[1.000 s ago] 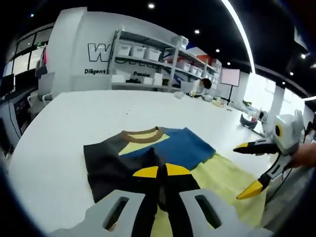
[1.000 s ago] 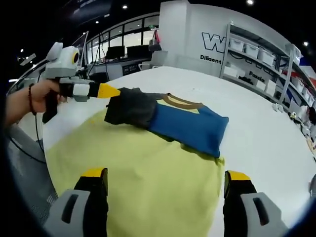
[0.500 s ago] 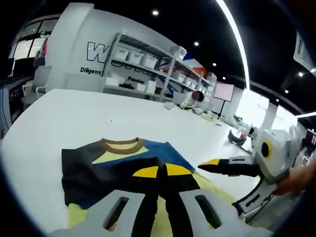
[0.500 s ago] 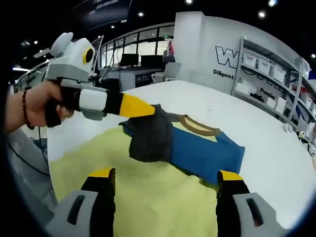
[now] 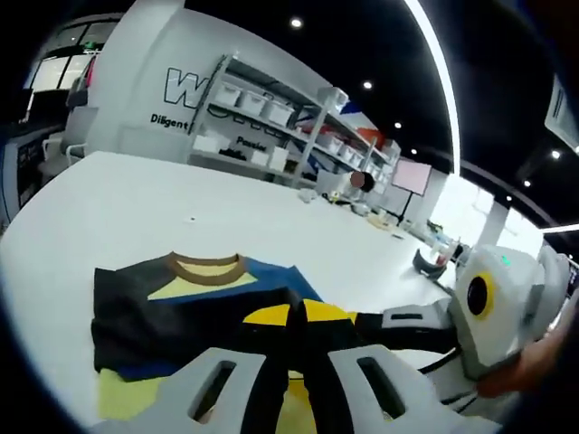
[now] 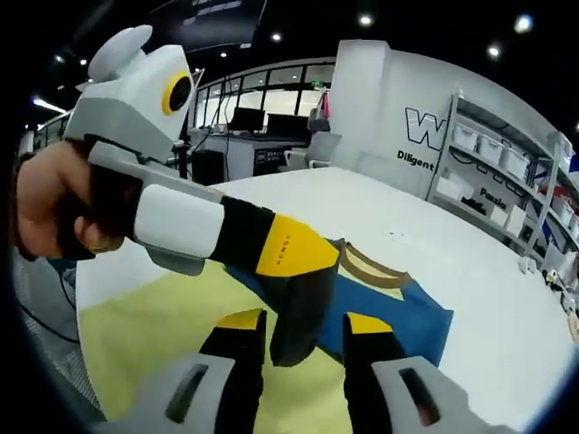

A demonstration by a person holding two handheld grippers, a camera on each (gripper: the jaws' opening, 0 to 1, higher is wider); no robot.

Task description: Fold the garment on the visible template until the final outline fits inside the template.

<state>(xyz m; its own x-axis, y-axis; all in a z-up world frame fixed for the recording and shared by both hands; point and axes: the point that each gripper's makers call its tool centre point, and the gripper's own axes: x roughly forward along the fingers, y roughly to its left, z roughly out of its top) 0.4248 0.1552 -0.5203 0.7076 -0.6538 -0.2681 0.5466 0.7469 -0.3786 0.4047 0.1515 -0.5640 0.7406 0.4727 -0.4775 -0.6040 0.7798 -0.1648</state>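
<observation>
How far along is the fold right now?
Partly done: the shirt lies already folded narrower on the yellow template. In hand: the left gripper is shut on its dark flap, with the right gripper open around it. Left: laying the flap down, checking the fit.

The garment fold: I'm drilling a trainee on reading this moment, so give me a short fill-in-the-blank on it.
1. The garment lies on a ____ template.
2. Its collar is ____.
3. The left gripper is shut on a ____ flap of cloth.
4. The right gripper has its jaws on either side of that ____.

Missing: yellow; brown; black; flap
</observation>
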